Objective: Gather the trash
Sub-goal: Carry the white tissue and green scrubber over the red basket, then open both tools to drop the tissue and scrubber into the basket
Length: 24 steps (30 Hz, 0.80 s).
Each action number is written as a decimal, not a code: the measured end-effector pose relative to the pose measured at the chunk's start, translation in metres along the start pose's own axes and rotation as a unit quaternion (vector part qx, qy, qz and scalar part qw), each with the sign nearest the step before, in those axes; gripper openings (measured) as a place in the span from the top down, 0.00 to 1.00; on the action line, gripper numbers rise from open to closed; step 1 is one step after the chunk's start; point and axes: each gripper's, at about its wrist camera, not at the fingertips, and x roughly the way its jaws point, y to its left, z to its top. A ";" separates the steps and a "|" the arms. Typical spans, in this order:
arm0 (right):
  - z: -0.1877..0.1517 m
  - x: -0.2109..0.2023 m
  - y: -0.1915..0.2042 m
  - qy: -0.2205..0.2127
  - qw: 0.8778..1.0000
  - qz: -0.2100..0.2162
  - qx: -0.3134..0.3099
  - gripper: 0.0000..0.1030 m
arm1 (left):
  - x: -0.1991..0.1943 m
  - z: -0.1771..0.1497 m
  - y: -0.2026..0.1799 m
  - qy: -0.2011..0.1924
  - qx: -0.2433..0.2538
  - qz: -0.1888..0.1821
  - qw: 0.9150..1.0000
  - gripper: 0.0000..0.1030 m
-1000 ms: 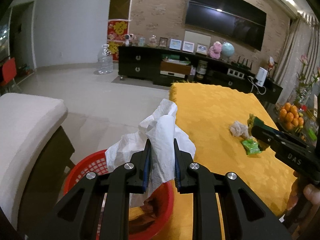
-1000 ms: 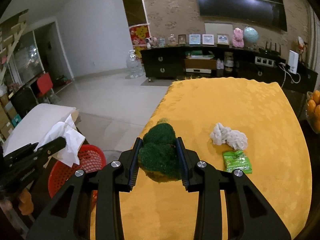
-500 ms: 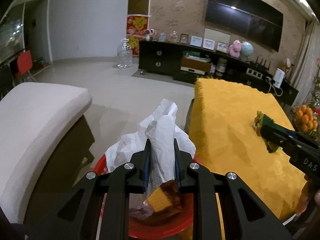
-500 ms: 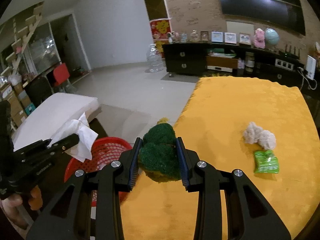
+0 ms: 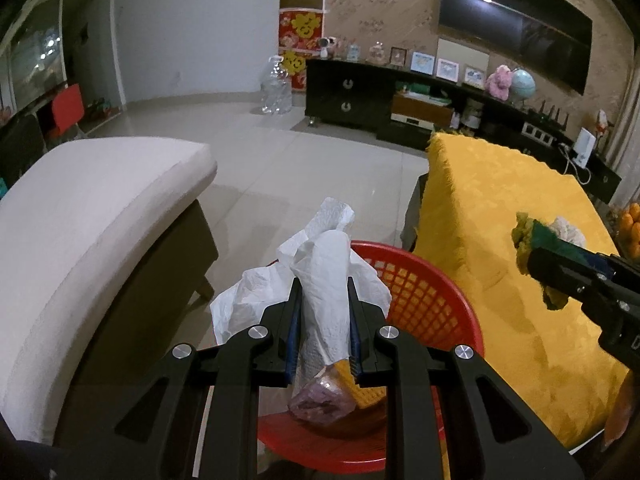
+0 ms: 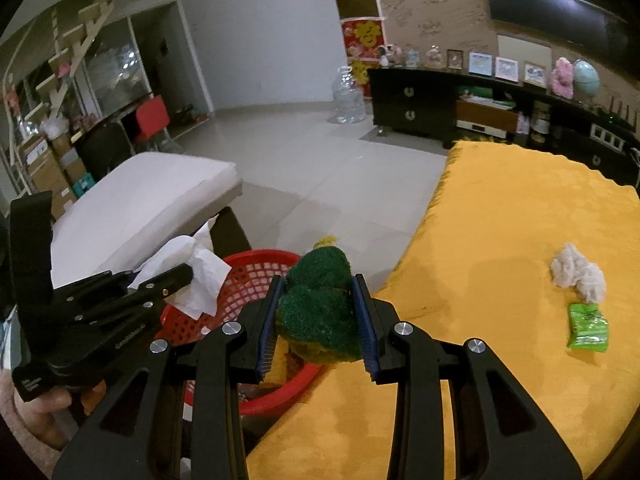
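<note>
My left gripper (image 5: 323, 300) is shut on a crumpled white tissue (image 5: 320, 276) and hangs over the red mesh basket (image 5: 420, 280), which holds a few scraps at its bottom. The same left gripper (image 6: 184, 274) and its tissue (image 6: 192, 276) show at the left of the right wrist view, above the basket (image 6: 248, 276). My right gripper (image 6: 319, 300) is shut on a green and yellow scouring sponge (image 6: 320, 308), held over the table's left edge beside the basket. On the yellow tablecloth (image 6: 500, 240) lie a grey-white wad (image 6: 578, 276) and a green wrapper (image 6: 588, 326).
A white-cushioned seat (image 5: 92, 216) stands left of the basket. Tiled floor (image 5: 300, 160) stretches to a black TV cabinet (image 5: 360, 92) and a large water bottle (image 5: 276, 90). Oranges (image 5: 632, 228) sit at the table's far right.
Both grippers have swung left, off the table toward the red basket. The tissue now hangs above the basket, and the sponge has come to the table's left edge beside it.
</note>
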 end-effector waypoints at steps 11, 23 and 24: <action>-0.007 0.031 0.020 0.033 0.999 0.012 -0.020 0.67 | 0.012 -0.008 0.004 0.023 0.005 0.006 1.000 0.82; -0.011 0.056 0.025 0.064 0.997 0.032 -0.026 0.65 | 0.029 -0.019 0.006 0.063 -0.001 0.009 0.998 0.78; -0.012 0.057 0.025 0.066 0.997 0.033 -0.025 0.64 | 0.031 -0.020 0.006 0.068 -0.001 0.007 0.998 0.76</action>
